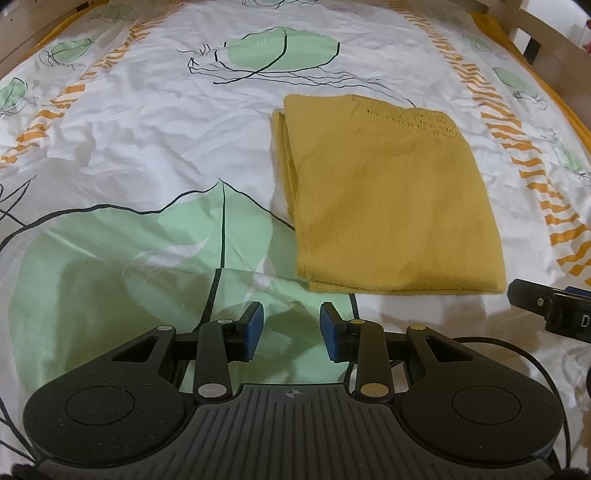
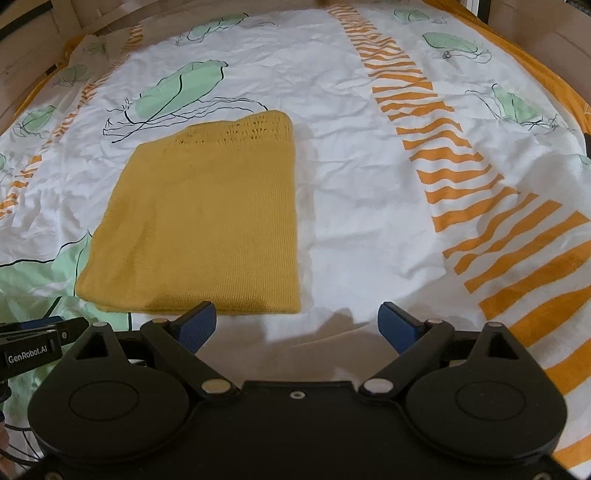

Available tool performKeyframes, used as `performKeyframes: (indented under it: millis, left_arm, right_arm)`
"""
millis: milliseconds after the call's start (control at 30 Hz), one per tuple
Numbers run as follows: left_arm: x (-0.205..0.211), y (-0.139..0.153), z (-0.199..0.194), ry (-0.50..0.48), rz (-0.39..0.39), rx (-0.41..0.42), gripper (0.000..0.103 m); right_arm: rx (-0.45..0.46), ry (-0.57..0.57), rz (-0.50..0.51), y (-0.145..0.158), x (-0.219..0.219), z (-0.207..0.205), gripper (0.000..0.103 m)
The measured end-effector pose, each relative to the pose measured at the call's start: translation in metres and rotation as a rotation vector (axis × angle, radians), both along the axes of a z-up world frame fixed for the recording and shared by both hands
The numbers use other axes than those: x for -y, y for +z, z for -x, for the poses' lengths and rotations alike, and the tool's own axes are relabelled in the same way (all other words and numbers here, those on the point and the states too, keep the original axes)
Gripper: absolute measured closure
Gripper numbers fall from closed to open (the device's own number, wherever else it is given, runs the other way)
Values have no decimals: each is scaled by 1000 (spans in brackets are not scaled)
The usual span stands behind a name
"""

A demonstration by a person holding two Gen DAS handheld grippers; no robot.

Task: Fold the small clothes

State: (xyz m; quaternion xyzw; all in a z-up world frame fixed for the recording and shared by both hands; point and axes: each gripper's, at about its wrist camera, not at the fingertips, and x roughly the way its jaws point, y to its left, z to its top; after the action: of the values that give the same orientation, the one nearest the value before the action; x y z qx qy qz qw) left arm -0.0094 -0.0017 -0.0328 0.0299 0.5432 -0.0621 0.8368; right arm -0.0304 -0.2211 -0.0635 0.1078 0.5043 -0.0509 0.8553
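- a mustard-yellow knitted garment [image 1: 391, 199] lies folded into a neat rectangle on the bed sheet [image 1: 147, 122], which is white with green leaf prints and orange striped bands.
- the left gripper [image 1: 291, 328] hovers just short of the garment's near edge, its blue-padded fingers [image 1: 255, 328] parted a little with nothing between them (only green leaf print shows in the gap).
- the right gripper [image 2: 297, 325] hangs by the garment's near right corner, fingers [image 2: 199, 325] spread wide and grasping nothing; the left pad overlaps the fabric's edge in the view, and contact cannot be told.
- a wooden bed frame [image 1: 532, 33] rims the sheet at the far side.
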Motion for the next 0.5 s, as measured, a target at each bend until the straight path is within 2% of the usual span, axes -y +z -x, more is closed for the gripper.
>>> performKeyframes:
  millis: [500]
  left_arm:
    - [6,-3,-5,-18,-7,-15,70]
  right_arm:
    - [-21,1,-20,-7,3,-7,8]
